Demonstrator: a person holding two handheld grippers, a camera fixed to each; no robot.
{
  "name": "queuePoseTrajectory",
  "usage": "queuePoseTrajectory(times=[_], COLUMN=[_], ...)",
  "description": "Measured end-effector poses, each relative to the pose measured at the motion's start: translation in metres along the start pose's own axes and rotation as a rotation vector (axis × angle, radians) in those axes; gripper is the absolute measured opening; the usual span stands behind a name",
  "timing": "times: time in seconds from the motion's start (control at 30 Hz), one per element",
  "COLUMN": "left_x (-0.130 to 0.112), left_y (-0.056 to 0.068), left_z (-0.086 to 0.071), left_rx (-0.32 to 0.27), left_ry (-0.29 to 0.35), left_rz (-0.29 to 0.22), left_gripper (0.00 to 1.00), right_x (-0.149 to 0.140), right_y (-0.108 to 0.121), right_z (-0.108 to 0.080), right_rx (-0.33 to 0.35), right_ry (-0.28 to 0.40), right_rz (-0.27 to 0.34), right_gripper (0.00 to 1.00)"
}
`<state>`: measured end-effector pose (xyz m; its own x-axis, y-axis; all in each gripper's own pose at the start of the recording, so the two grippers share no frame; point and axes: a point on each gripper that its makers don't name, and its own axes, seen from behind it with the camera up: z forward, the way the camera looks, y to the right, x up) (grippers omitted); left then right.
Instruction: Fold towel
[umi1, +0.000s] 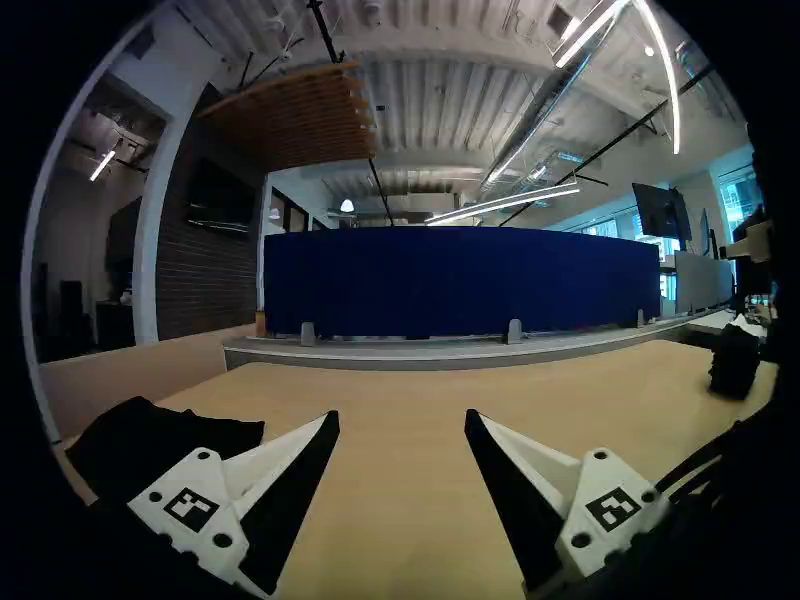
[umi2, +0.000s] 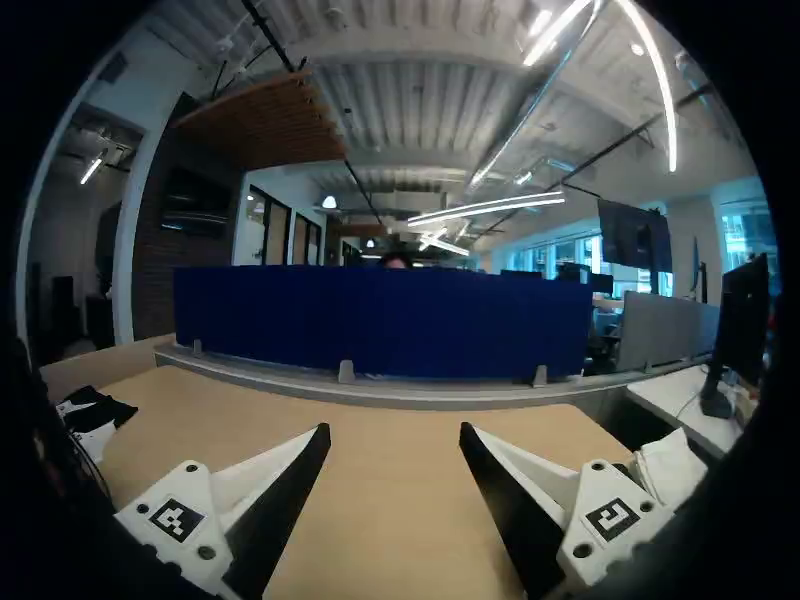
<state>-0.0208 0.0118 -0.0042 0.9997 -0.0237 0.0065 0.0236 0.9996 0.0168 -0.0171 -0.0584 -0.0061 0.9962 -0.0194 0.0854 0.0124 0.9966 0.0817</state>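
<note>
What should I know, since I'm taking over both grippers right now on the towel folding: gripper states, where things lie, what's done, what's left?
Left gripper: open, empty, low over the wooden table.
Right gripper: open, empty, also over the table.
Things: a black cloth, likely the towel, lies on the table beside the left-hand finger in the left gripper view. A white cloth sits behind the right-hand finger in the right gripper view.
Done: no fold visible; neither cloth is gripped.
Left: grasp the towel, spread it, fold it.
</note>
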Motion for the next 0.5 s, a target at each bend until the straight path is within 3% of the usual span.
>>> queuePoseTrajectory(times=[0.5], left_x=[0.0], left_y=[0.0], left_z=[0.0], left_rx=[0.004], left_ry=[-0.002], left_rz=[-0.001], left_gripper=[0.93], right_x=[0.012], right_y=[0.022], right_z=[-0.004], right_rx=[-0.031], right_ry=[0.06], right_rz=[0.0], right_gripper=[1.0])
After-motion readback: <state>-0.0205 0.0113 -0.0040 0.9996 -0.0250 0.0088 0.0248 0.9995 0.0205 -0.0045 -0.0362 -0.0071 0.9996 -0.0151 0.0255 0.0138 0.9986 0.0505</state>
